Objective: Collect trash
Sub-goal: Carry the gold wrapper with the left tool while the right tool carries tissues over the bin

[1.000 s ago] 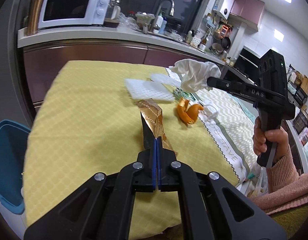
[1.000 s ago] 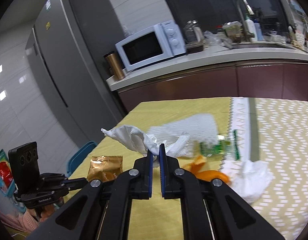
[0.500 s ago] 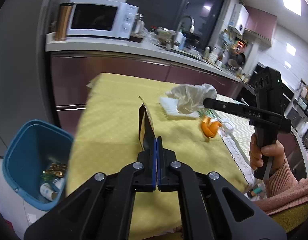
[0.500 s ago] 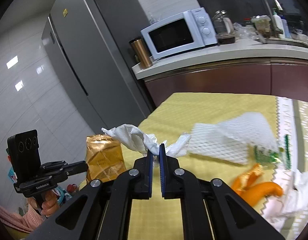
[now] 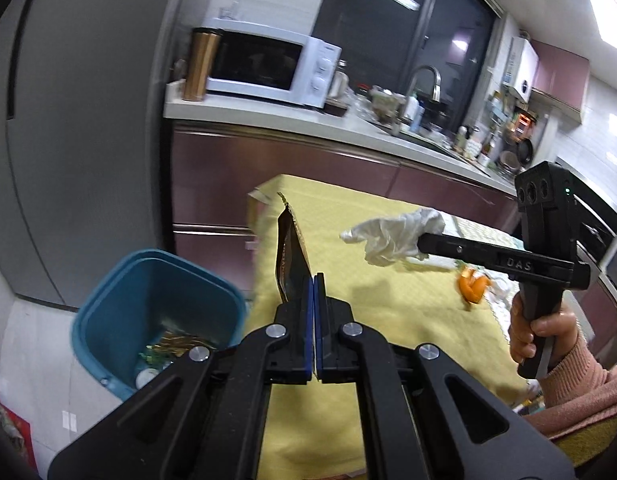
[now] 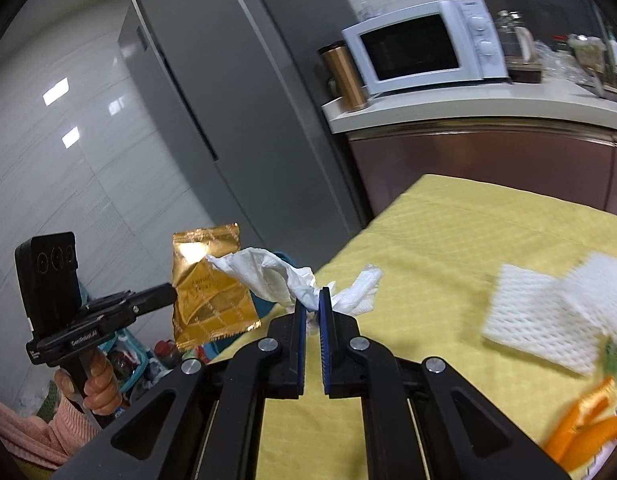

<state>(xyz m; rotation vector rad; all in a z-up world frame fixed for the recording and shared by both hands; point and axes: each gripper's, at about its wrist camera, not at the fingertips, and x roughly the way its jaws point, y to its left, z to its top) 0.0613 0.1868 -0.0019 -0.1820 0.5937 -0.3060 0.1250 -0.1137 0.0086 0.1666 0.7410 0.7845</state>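
the blue bin (image 5: pixel 156 316) is sitting on the floor at the left, trash inside. the left gripper (image 5: pixel 313 280) is clenching a gold snack wrapper (image 5: pixel 291 258) up in the air at the yellow table's (image 5: pixel 388 308) edge, beside the bin. the right gripper (image 6: pixel 313 300) is pinching a crumpled white tissue (image 6: pixel 268 276) above the table. orange peel (image 5: pixel 473 286) is lying further right.

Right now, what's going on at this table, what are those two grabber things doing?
A person is clearing trash off the yellow table. The left gripper is shut on a gold snack wrapper, held up near the table's edge beside the blue bin, which already has rubbish in it. The right gripper is shut on a crumpled white tissue. Orange peel and white foam netting lie on the table.
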